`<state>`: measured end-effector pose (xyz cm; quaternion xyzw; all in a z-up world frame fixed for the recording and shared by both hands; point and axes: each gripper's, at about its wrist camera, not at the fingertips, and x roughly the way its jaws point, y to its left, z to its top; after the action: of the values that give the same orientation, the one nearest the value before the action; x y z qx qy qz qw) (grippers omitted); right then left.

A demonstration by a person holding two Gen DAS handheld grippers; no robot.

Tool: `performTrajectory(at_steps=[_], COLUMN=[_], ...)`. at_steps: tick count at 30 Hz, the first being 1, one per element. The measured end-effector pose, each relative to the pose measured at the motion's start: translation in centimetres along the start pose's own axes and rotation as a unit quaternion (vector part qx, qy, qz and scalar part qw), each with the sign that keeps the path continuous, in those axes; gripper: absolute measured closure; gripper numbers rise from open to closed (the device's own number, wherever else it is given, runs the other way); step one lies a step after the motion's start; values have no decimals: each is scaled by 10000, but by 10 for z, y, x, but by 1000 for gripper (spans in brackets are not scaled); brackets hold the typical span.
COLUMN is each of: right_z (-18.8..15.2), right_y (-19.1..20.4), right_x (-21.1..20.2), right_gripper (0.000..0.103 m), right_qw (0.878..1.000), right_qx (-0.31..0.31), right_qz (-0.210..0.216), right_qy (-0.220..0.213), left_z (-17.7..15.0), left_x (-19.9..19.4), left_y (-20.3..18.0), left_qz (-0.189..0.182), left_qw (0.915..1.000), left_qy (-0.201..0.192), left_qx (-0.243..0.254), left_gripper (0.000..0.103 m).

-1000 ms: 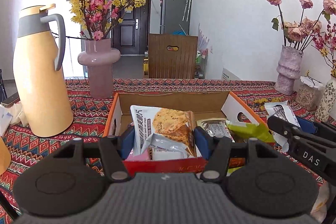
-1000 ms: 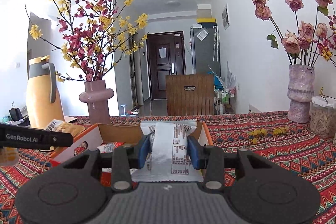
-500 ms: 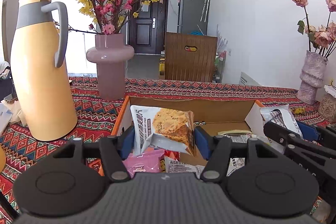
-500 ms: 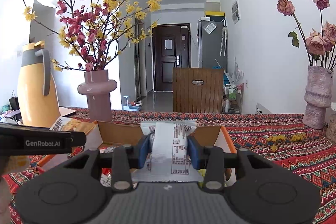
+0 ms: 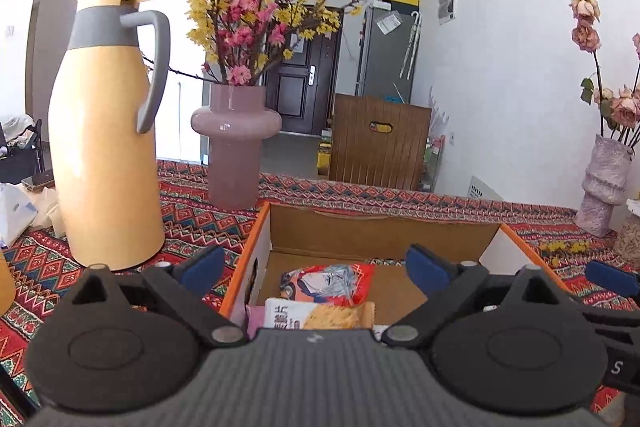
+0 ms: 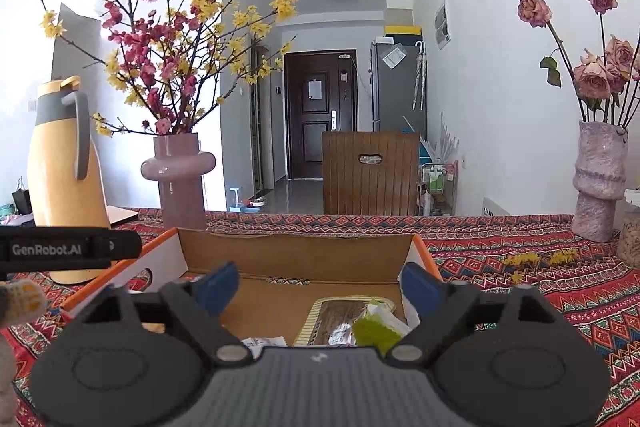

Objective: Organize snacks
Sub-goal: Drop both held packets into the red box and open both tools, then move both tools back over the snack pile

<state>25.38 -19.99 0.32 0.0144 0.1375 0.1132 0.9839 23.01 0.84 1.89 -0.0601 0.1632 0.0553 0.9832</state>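
Your left gripper (image 5: 316,267) and right gripper (image 6: 320,281) are both opening, jaws spread wide, gripping nothing, above the orange-edged cardboard box (image 5: 384,231) of snack packets (image 5: 320,317).

- One cardboard box (image 5: 384,231) on the table (image 5: 192,211).
- Five snack packets (image 5: 328,283) visible inside the box.
- Two flower vases (image 6: 178,179) behind the box.
- One yellow jug (image 5: 104,147) left of the box.

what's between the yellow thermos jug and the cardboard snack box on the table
In the left wrist view, only bare patterned tablecloth separates the yellow jug from the box; the mauve vase stands farther back.
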Motion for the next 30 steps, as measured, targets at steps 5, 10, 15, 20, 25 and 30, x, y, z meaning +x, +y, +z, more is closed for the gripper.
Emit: performTrajectory(at_steps=[5,10,15,20,25,30], right_z=[-1,0,3,12,21,21], right_y=[-3,-3,-3,0,5,9], right_x=[-4,-8,-11,-23,-42,-67], right_gripper=[0,0,0,0,0,0], right_qw=[9999,9998,9996,9989,9980,9976], right_qx=[87,61,76,-24,-113,-165], right_qz=[6,-15,-13,-109,-190,-169], right_qy=[-116,-188,-282,-461,-592,-649], left_z=[1,0,3,14,21,20], left_x=[-4,-2,-8,-24,-45,-63], left_y=[1,0,-1,-5,-6,-5], left_qz=[47,79,61,67,-41,-118], left_qw=[9999,9999,9999,9998,9997,9997], left_qy=[-87,-42,-116,-164,-247,-202], left_qx=[-74,-51,-62,-70,-42,-1], left_gripper=[0,0,0,0,0,0])
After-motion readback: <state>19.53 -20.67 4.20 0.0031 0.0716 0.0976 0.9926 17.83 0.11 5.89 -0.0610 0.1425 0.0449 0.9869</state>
